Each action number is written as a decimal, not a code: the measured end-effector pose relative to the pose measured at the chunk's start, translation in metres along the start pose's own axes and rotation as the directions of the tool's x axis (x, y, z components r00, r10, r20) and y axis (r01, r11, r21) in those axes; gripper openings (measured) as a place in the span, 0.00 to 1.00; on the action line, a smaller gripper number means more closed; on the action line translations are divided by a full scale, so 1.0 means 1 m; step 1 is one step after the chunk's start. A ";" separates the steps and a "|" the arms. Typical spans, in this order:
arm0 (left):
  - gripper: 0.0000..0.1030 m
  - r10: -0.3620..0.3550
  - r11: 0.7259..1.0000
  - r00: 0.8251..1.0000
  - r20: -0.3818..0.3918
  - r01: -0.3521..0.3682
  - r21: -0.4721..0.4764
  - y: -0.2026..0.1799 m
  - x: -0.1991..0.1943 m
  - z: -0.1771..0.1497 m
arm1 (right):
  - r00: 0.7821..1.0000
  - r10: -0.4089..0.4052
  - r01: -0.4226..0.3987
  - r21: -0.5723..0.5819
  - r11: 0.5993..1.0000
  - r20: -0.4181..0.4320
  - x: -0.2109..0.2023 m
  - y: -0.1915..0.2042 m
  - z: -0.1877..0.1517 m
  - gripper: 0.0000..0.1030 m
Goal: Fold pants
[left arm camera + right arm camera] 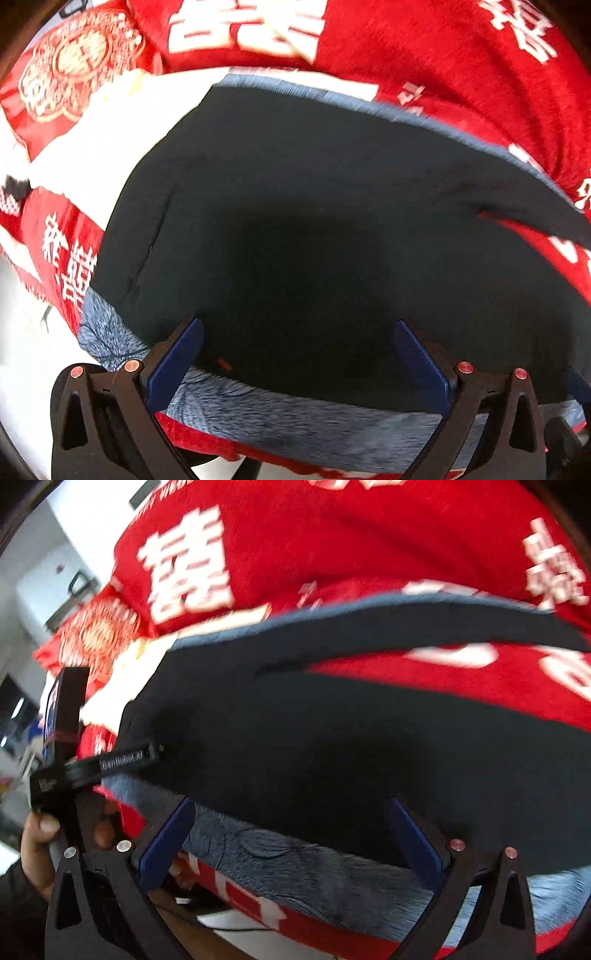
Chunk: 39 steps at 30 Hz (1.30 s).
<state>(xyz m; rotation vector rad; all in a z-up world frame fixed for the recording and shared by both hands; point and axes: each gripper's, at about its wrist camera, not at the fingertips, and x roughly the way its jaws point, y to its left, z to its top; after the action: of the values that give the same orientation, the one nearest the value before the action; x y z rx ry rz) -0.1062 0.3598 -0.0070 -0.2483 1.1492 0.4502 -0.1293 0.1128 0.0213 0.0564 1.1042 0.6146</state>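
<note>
Dark navy pants (295, 206) with a blue-grey fleece lining (295, 417) lie flat on a red blanket (424, 48). On the right, the two legs part and show red between them. My left gripper (298, 326) hovers open over the near fleece edge, with only cloth below its blue pads (177, 362). The right wrist view shows the same pants (332, 738) and lining (314, 864). My right gripper (291, 805) is open just above that edge. The views are motion-blurred.
A hand (35, 834) holds the left tool's black frame (70, 716) at the pants' left edge. A white cloth (110, 129) and a red-and-gold ornamented cushion (74, 55) lie beyond the pants. White furniture (37, 576) stands far left.
</note>
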 end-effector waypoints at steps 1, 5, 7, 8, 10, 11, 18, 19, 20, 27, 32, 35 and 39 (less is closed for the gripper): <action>1.00 0.022 1.000 1.000 -0.008 -0.022 -0.002 0.004 0.005 -0.002 | 0.999 -0.023 0.023 -0.021 1.000 -0.031 0.008 -0.006 -0.010 1.00; 1.00 -0.014 1.000 1.000 0.000 0.014 0.019 0.016 0.009 -0.003 | 0.978 -0.209 0.208 -0.048 0.977 -0.001 -0.026 -0.042 -0.026 1.00; 1.00 -0.018 0.999 1.000 0.011 0.017 0.037 0.018 0.011 -0.004 | 0.937 -0.349 0.349 0.030 0.937 -0.014 -0.051 -0.097 -0.039 1.00; 1.00 -0.020 0.999 1.000 0.015 0.019 0.041 0.018 0.011 -0.004 | 0.909 -0.414 0.417 0.111 0.902 -0.056 -0.064 -0.136 -0.049 1.00; 1.00 -0.005 0.999 1.000 0.029 0.004 0.046 0.014 0.013 -0.006 | 0.882 -0.469 0.468 0.230 0.854 -0.051 -0.096 -0.196 -0.067 1.00; 1.00 0.001 0.999 0.999 0.034 -0.002 0.045 0.013 0.013 -0.003 | 0.853 -0.517 0.512 0.300 0.805 -0.071 -0.113 -0.223 -0.076 1.00; 1.00 0.025 1.000 0.996 0.081 -0.026 0.009 0.030 -0.008 0.003 | 0.813 -0.580 0.553 0.381 0.741 -0.054 -0.157 -0.236 -0.074 1.00; 1.00 0.032 0.999 0.996 0.086 -0.033 0.005 0.032 -0.010 0.005 | 0.828 -0.560 0.530 0.366 0.765 -0.029 -0.155 -0.223 -0.074 1.00; 1.00 0.034 0.999 0.996 0.086 -0.034 0.001 0.035 -0.010 0.008 | 0.850 -0.527 0.498 0.340 0.798 -0.008 -0.147 -0.205 -0.071 1.00; 1.00 0.000 0.999 1.000 0.014 0.001 -0.050 0.055 0.007 0.013 | 0.955 -0.296 0.298 0.108 0.948 -0.036 -0.052 -0.077 -0.001 1.00; 1.00 -0.004 0.999 0.999 0.051 0.006 -0.043 0.052 0.014 0.009 | 0.978 -0.209 0.210 -0.035 0.977 0.025 -0.018 -0.033 0.078 1.00; 1.00 -0.007 0.999 0.998 0.057 0.009 -0.038 0.052 0.015 0.010 | 0.988 -0.153 0.155 -0.103 0.982 0.026 0.023 -0.008 0.134 1.00; 1.00 -0.012 0.999 0.998 0.058 0.014 -0.041 0.052 0.013 0.004 | 0.987 -0.149 0.136 -0.175 0.975 -0.060 0.082 -0.012 0.169 1.00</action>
<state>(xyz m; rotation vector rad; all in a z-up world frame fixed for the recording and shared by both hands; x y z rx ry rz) -0.1224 0.4104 -0.0157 -0.2770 1.0821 0.4669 0.0441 0.1861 0.0290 -0.1931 1.1113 0.5835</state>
